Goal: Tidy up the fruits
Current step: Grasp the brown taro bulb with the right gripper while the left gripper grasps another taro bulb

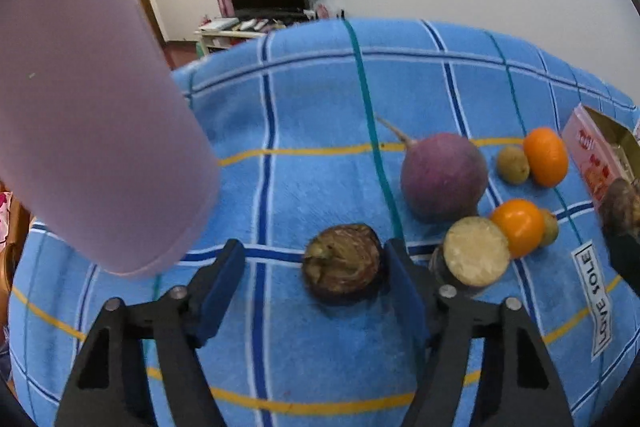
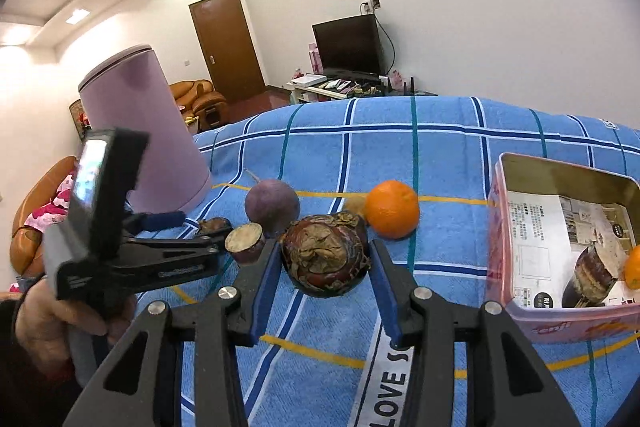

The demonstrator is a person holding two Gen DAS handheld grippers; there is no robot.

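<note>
The right gripper (image 2: 326, 269) is seen closed on a dark, wrinkled fruit (image 2: 325, 257), which is pressed between its blue pads and held above the blue checked cloth (image 2: 448, 163). The left gripper (image 1: 316, 269) is found partly open around a second dark fruit (image 1: 344, 263); its right pad lies against the fruit while a clear gap is left on the other side, so no grip is shown. Just beside that fruit a cut, pale-faced piece (image 1: 476, 251) is set, and behind it a purple round root (image 1: 442, 179), two oranges (image 1: 546, 155) and small brownish fruits (possibly kiwis) are scattered. A pink tin box (image 2: 560, 319) is placed at the right of the cloth, with an orange (image 2: 633, 267) and a dark cut piece inside. A lilac cylinder (image 2: 144, 131) is stood at the left.
</note>
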